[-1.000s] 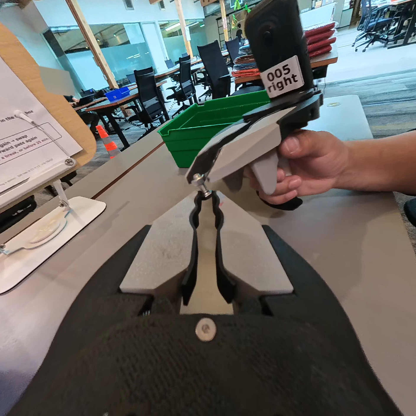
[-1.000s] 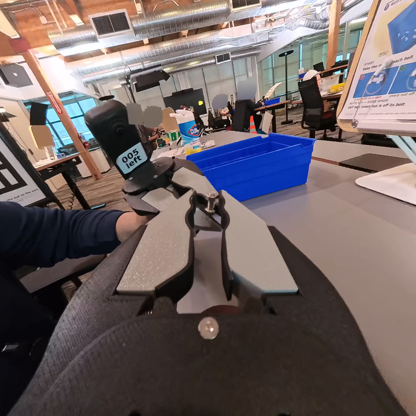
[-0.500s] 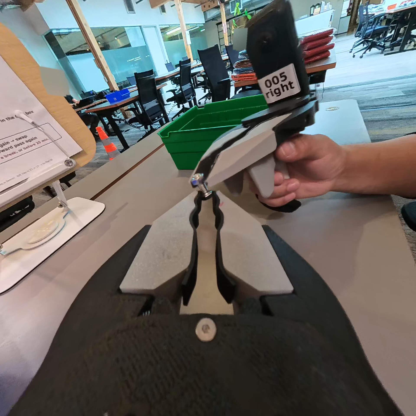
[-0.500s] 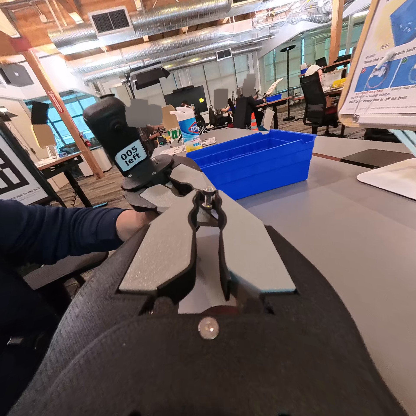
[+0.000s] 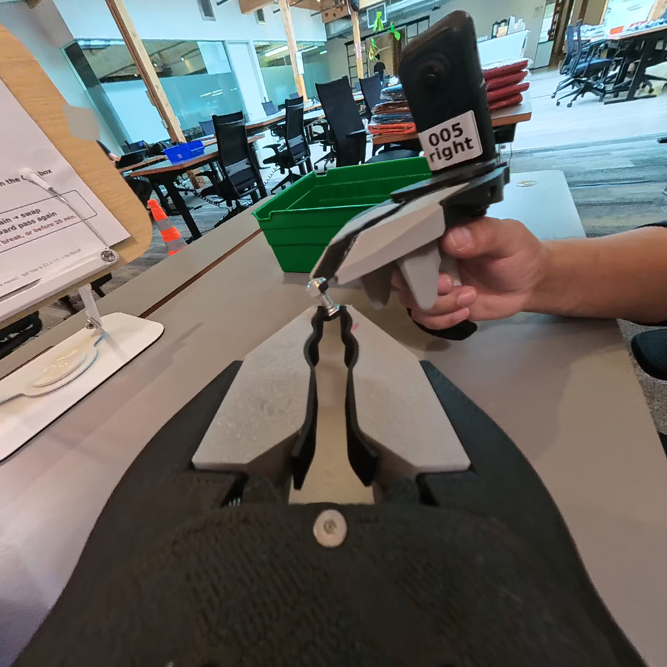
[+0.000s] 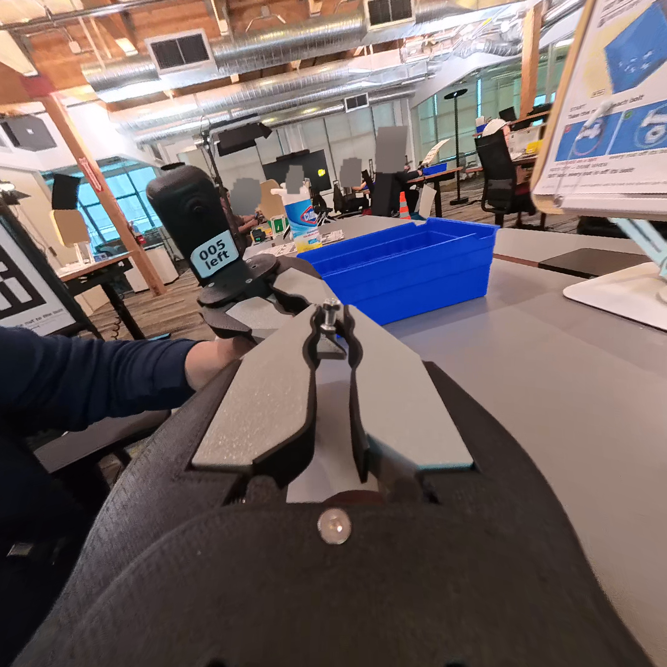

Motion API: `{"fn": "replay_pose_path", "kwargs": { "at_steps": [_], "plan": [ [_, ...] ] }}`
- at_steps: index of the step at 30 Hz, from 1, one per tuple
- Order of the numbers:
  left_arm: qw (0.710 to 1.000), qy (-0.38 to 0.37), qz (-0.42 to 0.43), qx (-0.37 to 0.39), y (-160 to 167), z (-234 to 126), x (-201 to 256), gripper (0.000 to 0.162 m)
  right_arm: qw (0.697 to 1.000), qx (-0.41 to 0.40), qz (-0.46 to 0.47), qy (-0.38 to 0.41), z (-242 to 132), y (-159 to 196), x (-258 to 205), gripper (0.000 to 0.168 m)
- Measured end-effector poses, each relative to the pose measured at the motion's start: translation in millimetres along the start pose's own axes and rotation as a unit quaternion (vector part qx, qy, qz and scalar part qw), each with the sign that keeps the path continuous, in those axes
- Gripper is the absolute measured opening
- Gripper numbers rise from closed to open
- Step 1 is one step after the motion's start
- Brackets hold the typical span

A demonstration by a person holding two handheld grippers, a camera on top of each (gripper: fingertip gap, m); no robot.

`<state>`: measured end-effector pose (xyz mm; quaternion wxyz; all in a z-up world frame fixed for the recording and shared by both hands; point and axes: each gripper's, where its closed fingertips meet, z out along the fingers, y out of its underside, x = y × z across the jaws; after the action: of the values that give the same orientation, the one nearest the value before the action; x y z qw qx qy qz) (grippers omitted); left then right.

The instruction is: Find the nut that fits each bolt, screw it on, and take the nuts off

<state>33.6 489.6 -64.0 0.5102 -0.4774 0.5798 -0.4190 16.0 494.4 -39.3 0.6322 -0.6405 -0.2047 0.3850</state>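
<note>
In the left wrist view my left gripper [image 5: 330, 314] is shut on a small silver nut [image 5: 331, 309] at its fingertips. The silver bolt [image 5: 322, 293] rises from the nut, tilted left. My right gripper [image 5: 321, 276] comes in from the right in a person's hand and is shut on the bolt's head. In the right wrist view the right gripper [image 6: 330, 317] pinches the bolt [image 6: 331, 311] upright, with the nut [image 6: 327, 327] just below and the left gripper [image 6: 329, 348] meeting it from beyond. Both are held above the grey table [image 5: 523, 379].
A green bin [image 5: 325, 216] stands on the table behind the grippers in the left wrist view. A blue bin [image 6: 415, 274] stands at the back in the right wrist view. A white-based sign stand [image 5: 65, 361] is at the left, also at far right [image 6: 620, 299]. Both grippers' tips are close together, under 4 cm apart.
The right gripper has rolled more upright around the bolt while staying shut on it. The left gripper has kept its place, shut on the nut.
</note>
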Motion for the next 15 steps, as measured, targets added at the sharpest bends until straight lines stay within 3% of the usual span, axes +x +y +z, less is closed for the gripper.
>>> {"fn": "replay_pose_path", "kwargs": {
  "at_steps": [6,15],
  "plan": [
    [0.999,0.046,0.003,-0.001,-0.8,8.3,23.1,0.007,1.000,-0.017,-0.014,-0.020,11.9,9.9,-12.3,0.010],
    [1.000,0.007,-0.004,0.003,-1.1,0.2,1.1,0.007,1.000,0.010,-0.005,-0.006,-4.8,-6.6,-2.5,0.010]
  ]
}}
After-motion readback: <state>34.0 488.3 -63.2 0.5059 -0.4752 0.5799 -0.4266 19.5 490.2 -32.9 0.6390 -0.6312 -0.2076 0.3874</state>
